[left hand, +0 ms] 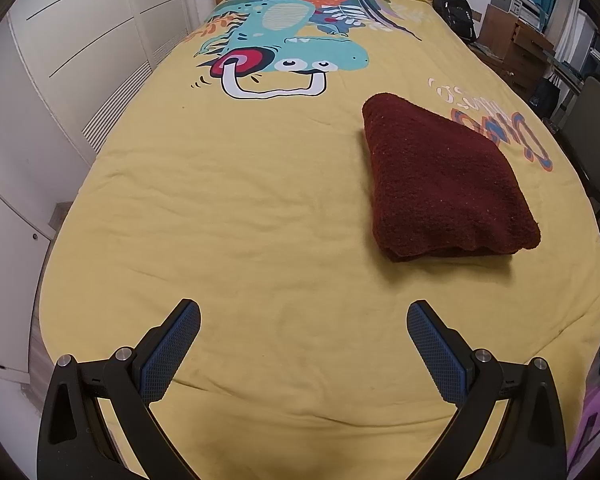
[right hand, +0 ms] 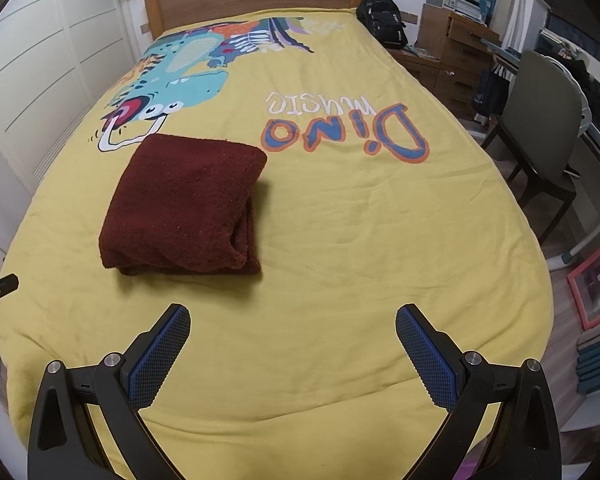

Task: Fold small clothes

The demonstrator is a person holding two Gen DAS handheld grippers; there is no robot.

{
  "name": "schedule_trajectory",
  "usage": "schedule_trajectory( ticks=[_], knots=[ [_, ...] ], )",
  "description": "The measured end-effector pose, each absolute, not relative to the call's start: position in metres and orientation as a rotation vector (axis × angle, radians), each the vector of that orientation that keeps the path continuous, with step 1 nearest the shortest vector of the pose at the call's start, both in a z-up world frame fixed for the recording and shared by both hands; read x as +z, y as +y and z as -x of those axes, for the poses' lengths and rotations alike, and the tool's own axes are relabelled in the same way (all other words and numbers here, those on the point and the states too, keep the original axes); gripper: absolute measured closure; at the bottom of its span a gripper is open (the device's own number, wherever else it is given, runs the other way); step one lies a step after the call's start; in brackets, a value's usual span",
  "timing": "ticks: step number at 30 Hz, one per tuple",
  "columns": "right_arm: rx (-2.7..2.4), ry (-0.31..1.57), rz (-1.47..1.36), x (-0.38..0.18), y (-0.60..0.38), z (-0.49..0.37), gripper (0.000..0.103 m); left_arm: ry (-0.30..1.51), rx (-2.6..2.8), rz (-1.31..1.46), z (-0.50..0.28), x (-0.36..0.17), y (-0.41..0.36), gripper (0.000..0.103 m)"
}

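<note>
Left wrist view shows the left claw (left hand: 303, 322) released, its blue pads spread wide over bare yellow bedspread (left hand: 228, 216) at the bottom of the frame. The dark red garment (left hand: 444, 184) lies right of centre, already a compact folded bundle, well apart from the claw. In the right wrist view the right claw (right hand: 293, 326) is likewise released and holds nothing, with the garment (right hand: 184, 204) left of centre, its layered edges facing the lower right.

Judging by its shape, folding looks nearly finished; any last tidy should pinch all layers at the open edge together and press flat, not drag the fuzzy cloth. The garment's underside and far edge are hidden, so the layer count and its type stay unclear. A black tip at the far left edge is cut off.
</note>
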State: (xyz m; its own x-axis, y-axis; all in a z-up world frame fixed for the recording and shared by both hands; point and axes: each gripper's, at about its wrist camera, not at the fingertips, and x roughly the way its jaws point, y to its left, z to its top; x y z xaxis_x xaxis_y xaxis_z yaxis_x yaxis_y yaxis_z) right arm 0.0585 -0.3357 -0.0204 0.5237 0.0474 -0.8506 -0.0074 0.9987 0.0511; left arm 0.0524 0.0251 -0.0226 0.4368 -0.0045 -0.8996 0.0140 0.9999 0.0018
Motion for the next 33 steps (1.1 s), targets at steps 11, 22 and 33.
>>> schedule_trajectory(
  ticks=[11,22,33],
  knots=[
    [0.036,1.029,-0.051,-0.0208,-0.3388,-0.0584,0.001,1.114,-0.017,-0.001,-0.0541,-0.0226,0.0302,0.001],
    [0.032,1.043,-0.056,-0.0272,-0.3445,-0.058,0.001,1.12,-0.017,-0.009,-0.0557,-0.0228,0.0284,0.001],
    [0.034,1.048,-0.057,-0.0288,-0.3451,-0.0586,0.001,1.119,-0.02,-0.024,-0.0549,-0.022,0.0261,0.001]
  ],
)
